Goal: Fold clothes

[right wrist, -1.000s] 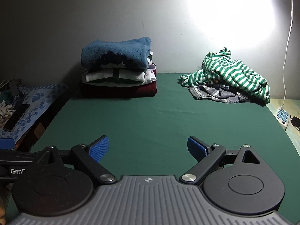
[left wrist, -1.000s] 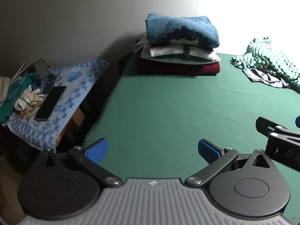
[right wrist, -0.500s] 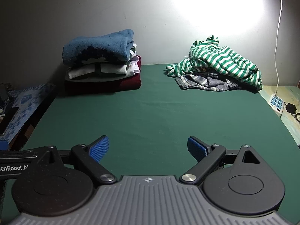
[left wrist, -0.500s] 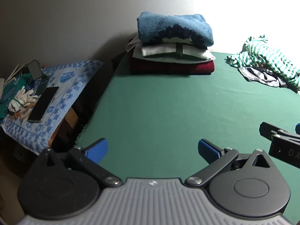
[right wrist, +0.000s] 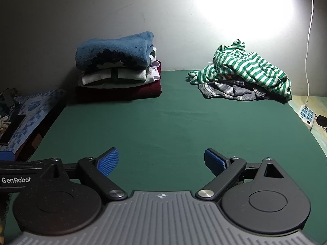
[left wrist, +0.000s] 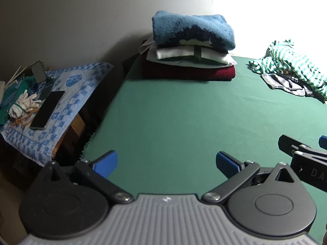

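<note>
While both tools hang low over the near edge of the bench (right wrist: pixel 163 122), the left tongs (left wrist: pixel 166 162) stand wide apart w/ nothing between the blue pads, and the right tongs (right wrist: pixel 161 161) are spread the same way, also empty. In the left wrist view the right tool's black arm pokes in at the right edge; in the right wrist view the left tool's arm, marked GenRobot, shows at the left edge, so the two sit side by side, close but apart.

The green cloth on the bench is bare across the middle, no garment near either pair of pads.

Off the bench's left side is a lower stand covered w/ a blue-and-white towel (left wrist: pixel 81 81). On it lie a dark phone (left wrist: pixel 48 110), flat, and a bundle of white gloves (left wrist: pixel 23 105) just beside it. A second phone-like slab leans upright behind them.

Far back left, vs. the wall, sits the folded stack (right wrist: pixel 118 69): dark red piece at the bottom, white items in the middle, blue sweater on top. Far back right, well apart from the stack, is the unfolded pile (right wrist: pixel 243 75): a green-and-white striped shirt crumpled over grey striped cloth. Beyond the bench's right edge a power strip (right wrist: pixel 306 115) lies w/ a white cord running up the wall.
</note>
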Available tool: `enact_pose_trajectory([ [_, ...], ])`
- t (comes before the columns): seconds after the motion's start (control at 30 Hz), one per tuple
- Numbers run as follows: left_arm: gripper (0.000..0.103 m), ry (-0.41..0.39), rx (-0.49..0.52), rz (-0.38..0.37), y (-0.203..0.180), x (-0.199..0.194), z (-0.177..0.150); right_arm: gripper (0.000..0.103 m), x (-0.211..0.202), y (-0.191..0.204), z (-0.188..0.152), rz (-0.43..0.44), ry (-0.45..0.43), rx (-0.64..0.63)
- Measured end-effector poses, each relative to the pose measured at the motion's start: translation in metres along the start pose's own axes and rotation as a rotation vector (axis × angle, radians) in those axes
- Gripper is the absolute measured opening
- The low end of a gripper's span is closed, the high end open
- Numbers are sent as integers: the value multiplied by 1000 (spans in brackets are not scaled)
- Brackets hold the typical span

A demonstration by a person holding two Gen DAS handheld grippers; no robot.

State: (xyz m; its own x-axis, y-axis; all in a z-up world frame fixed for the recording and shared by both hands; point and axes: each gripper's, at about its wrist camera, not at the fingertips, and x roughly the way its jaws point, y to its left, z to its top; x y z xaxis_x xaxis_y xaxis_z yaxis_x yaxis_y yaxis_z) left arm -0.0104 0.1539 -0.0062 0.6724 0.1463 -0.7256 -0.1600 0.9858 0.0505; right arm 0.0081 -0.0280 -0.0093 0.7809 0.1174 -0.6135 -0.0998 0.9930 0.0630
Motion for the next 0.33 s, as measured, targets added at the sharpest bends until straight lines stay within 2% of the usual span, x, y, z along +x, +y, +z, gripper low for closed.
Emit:
enact_pose_trajectory([
  [0.33,102,-5,-18,5,6,-2,3,93,-3,6,0,7,-9,-23],
])
